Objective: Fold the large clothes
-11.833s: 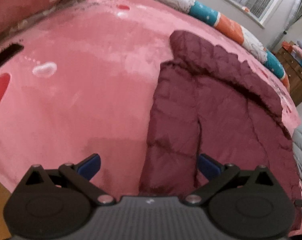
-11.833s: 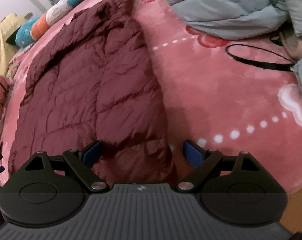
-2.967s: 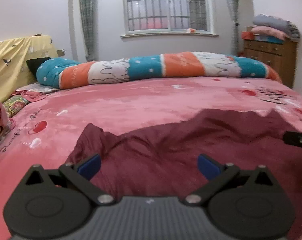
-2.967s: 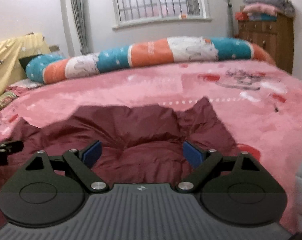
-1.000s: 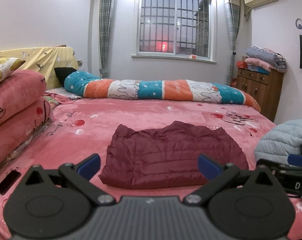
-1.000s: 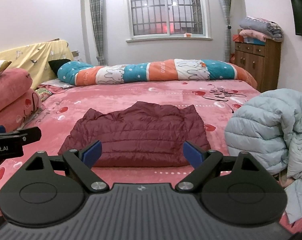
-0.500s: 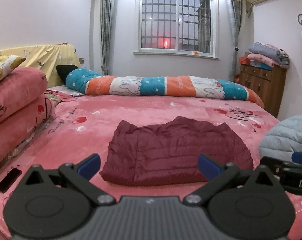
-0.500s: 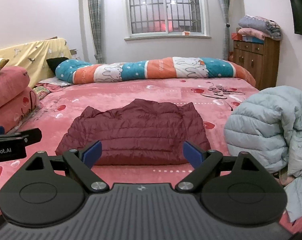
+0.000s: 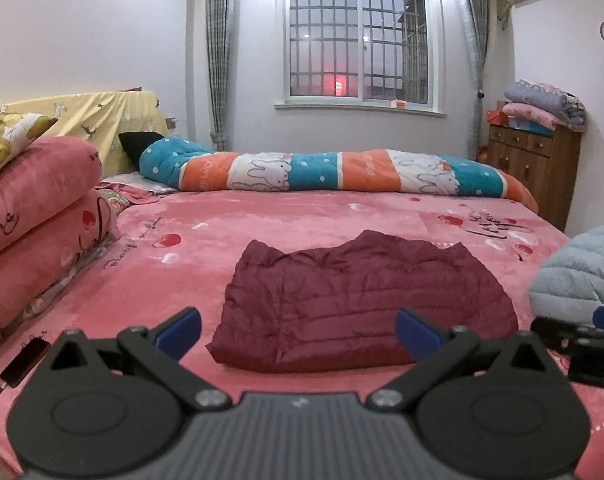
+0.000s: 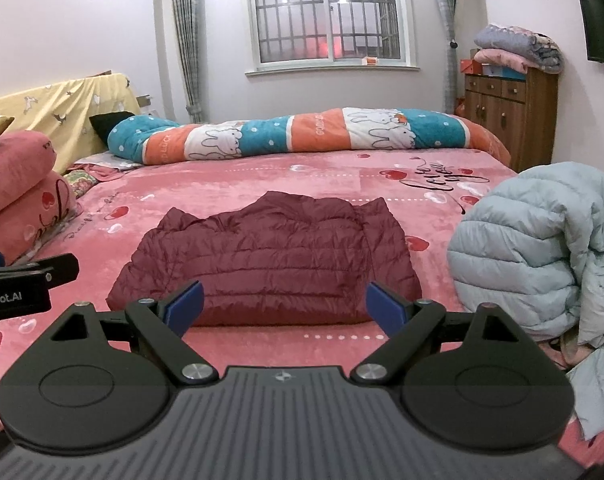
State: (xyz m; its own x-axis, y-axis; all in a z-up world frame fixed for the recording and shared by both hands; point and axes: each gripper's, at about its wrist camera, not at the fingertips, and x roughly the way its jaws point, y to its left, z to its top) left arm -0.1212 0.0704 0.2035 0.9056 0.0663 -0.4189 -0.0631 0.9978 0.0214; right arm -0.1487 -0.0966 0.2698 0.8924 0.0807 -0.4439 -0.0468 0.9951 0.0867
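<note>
The left gripper (image 9: 297, 330) is hovering level with its blue-tipped fingers (image 9: 179, 330) spread wide, gripping nothing. The right gripper (image 10: 284, 306) is hanging alongside it, jaws equally wide and empty. Both are pointing forward, seemingly at about the same height, each edging into the other's view.

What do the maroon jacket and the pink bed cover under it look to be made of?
The maroon jacket looks like thin synthetic shell over puffy filling, probably down or polyfill: stitched horizontal channels, slight sheen, fine crinkles. The pink bed cover looks like plush fleece or flannel: matte, soft, fuzzy surface with printed hearts and script. Neither fibre can be confirmed from the pictures.
</note>
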